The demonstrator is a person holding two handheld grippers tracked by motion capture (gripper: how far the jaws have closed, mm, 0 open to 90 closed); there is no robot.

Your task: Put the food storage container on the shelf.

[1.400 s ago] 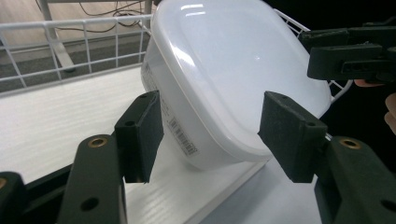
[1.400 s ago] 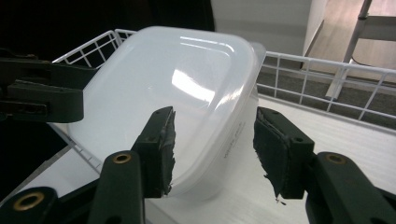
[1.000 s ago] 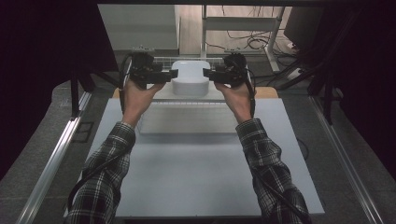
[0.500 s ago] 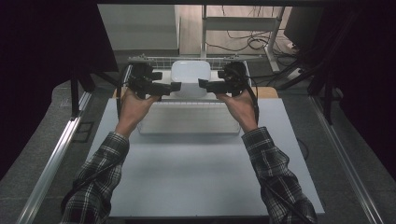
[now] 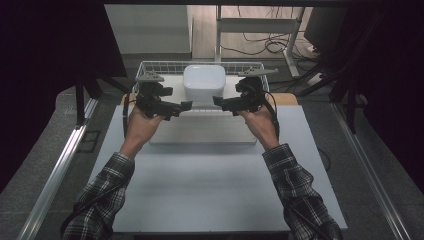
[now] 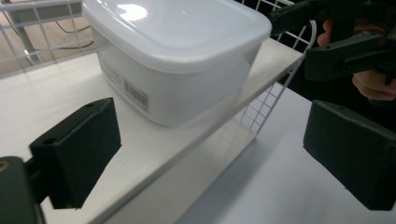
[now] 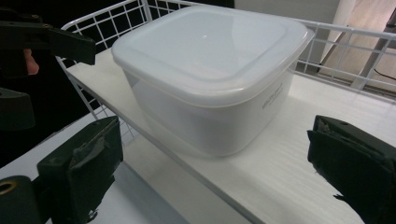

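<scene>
A white, lidded, square plastic container with a barcode label and unreadable side print stands on a white shelf board inside a white wire basket at the table's far edge. The left gripper and right gripper, fingers just opened wide and empty, flank it without touching.

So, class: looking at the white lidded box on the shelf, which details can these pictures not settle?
- Contents of the white lidded box: cloudy walls and closed lid hide them, both gripper views.
- Printed wording: too small and faint, right gripper view.
- Barcode label: blurred, left gripper view.
- Box's base, high view: the shelf's front edge and both grippers cover it.
</scene>
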